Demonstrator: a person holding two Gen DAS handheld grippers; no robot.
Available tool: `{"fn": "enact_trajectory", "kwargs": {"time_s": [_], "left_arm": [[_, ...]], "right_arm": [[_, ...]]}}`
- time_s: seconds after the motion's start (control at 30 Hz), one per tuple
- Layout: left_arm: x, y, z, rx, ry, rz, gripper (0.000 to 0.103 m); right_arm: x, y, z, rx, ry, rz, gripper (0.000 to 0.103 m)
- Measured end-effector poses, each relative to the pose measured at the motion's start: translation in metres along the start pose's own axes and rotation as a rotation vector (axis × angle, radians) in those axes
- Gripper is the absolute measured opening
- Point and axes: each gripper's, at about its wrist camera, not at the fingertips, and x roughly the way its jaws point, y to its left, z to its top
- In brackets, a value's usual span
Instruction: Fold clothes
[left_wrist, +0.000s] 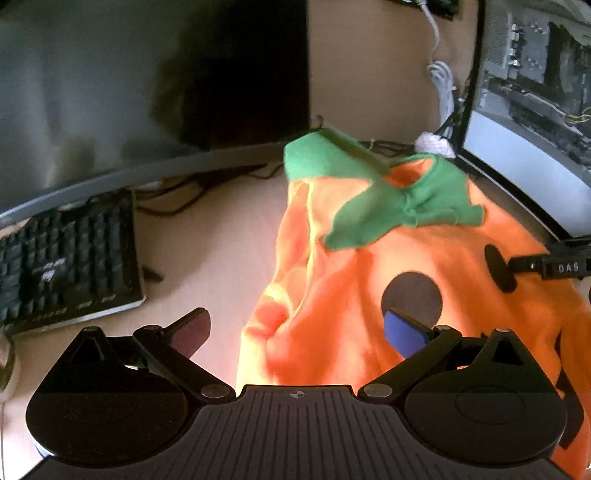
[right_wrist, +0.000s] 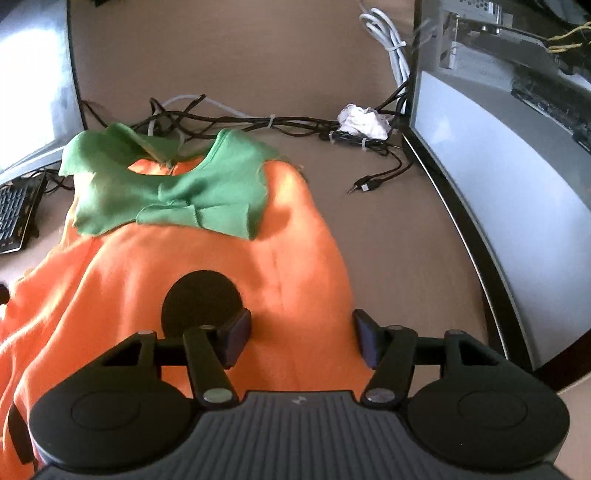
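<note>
Both tongs gape, gripping nothing: the left gripper (left_wrist: 297, 334) over the pumpkin costume (left_wrist: 369, 295) edge, the right gripper (right_wrist: 301, 338) above its far side. The costume sprawls on the desk (right_wrist: 388, 240); snagging one fleece layer risks a crooked fold.

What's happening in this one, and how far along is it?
A person with two handheld grippers is set to fold an orange pumpkin costume with a green collar, spread on a desk among a keyboard and cables. The left gripper and right gripper both hover low over the near part of the garment, jaws open and gripping nothing. No fold looks made yet; the left edge is bunched.
</note>
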Motion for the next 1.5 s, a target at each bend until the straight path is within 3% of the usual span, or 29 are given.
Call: {"fn": "enact_trajectory", "kwargs": {"time_s": [0.03, 0.07, 0.17, 0.23, 0.33, 0.4, 0.5, 0.6, 0.7, 0.77, 0.8, 0.87, 0.93, 0.97, 1.0, 1.07, 1.1, 1.13, 1.17, 1.23, 1.27, 1.4, 1.5], "left_arm": [[0.002, -0.002, 0.000, 0.019, 0.004, -0.017, 0.090], [0.004, -0.004, 0.001, 0.041, 0.011, -0.034, 0.078], [0.019, -0.004, -0.002, 0.077, 0.059, -0.041, 0.075], [0.028, 0.000, -0.004, 0.063, 0.087, -0.023, 0.072], [0.035, 0.000, -0.004, 0.072, 0.110, -0.005, 0.041], [0.038, -0.006, -0.002, 0.116, 0.128, 0.014, 0.015], [0.028, -0.011, 0.003, 0.154, 0.113, 0.035, 0.007], [0.002, -0.007, 0.010, 0.170, 0.069, 0.072, 0.007], [-0.010, 0.008, 0.007, 0.202, 0.059, 0.190, 0.007], [-0.006, 0.025, 0.003, 0.168, 0.105, 0.277, 0.007], [-0.009, 0.034, 0.004, 0.110, 0.116, 0.278, 0.007], [-0.025, 0.048, 0.007, -0.021, 0.099, 0.204, 0.011], [-0.041, 0.047, 0.010, -0.104, 0.056, 0.059, 0.028], [-0.042, 0.040, 0.010, -0.112, 0.050, -0.004, 0.046], [-0.043, 0.033, 0.010, -0.119, 0.044, -0.067, 0.054], [-0.045, 0.019, 0.010, -0.134, 0.031, -0.193, 0.055], [-0.038, 0.011, 0.009, -0.126, 0.044, -0.217, 0.056], [-0.028, 0.002, 0.006, -0.106, 0.069, -0.186, 0.056], [-0.020, -0.005, 0.004, -0.082, 0.087, -0.109, 0.056], [-0.016, -0.009, -0.001, -0.040, 0.061, 0.016, 0.056], [-0.015, -0.007, -0.002, -0.028, 0.058, 0.043, 0.056], [-0.008, 0.006, 0.000, 0.022, 0.082, 0.084, 0.056], [0.009, -0.001, 0.003, 0.094, 0.096, 0.060, 0.055]], "right_arm": [[-0.001, 0.000, 0.000, -0.005, -0.001, 0.001, 0.059], [-0.002, 0.000, 0.000, -0.009, -0.002, 0.001, 0.058], [-0.003, -0.001, -0.001, -0.019, -0.002, -0.001, 0.052], [-0.003, -0.002, -0.001, -0.021, -0.005, 0.005, 0.038], [-0.006, 0.000, 0.001, -0.040, -0.013, 0.019, 0.023], [-0.012, 0.006, 0.006, -0.073, -0.026, 0.029, 0.018], [-0.027, 0.019, 0.017, -0.130, -0.072, 0.049, 0.016], [-0.047, 0.042, 0.025, -0.189, -0.130, 0.099, 0.016], [-0.043, 0.067, 0.020, -0.229, -0.117, 0.176, 0.019], [-0.030, 0.082, 0.009, -0.251, -0.087, 0.191, 0.025], [-0.023, 0.088, 0.003, -0.264, -0.070, 0.184, 0.030], [-0.013, 0.096, -0.007, -0.289, -0.050, 0.165, 0.040], [-0.012, 0.101, -0.013, -0.317, -0.055, 0.154, 0.057], [-0.012, 0.101, -0.015, -0.327, -0.053, 0.156, 0.060], [-0.011, 0.100, -0.016, -0.334, -0.047, 0.156, 0.063], [-0.008, 0.096, -0.018, -0.335, -0.031, 0.144, 0.063], [-0.008, 0.093, -0.018, -0.327, -0.027, 0.138, 0.063], [-0.010, 0.090, -0.018, -0.315, -0.028, 0.134, 0.063], [-0.012, 0.086, -0.018, -0.302, -0.029, 0.129, 0.063], [-0.019, 0.079, -0.016, -0.285, -0.041, 0.118, 0.063], [-0.024, 0.075, -0.015, -0.277, -0.049, 0.112, 0.062], [-0.036, 0.065, -0.015, -0.241, -0.066, 0.072, 0.062], [-0.051, 0.062, -0.017, -0.212, -0.096, 0.025, 0.062]]}}
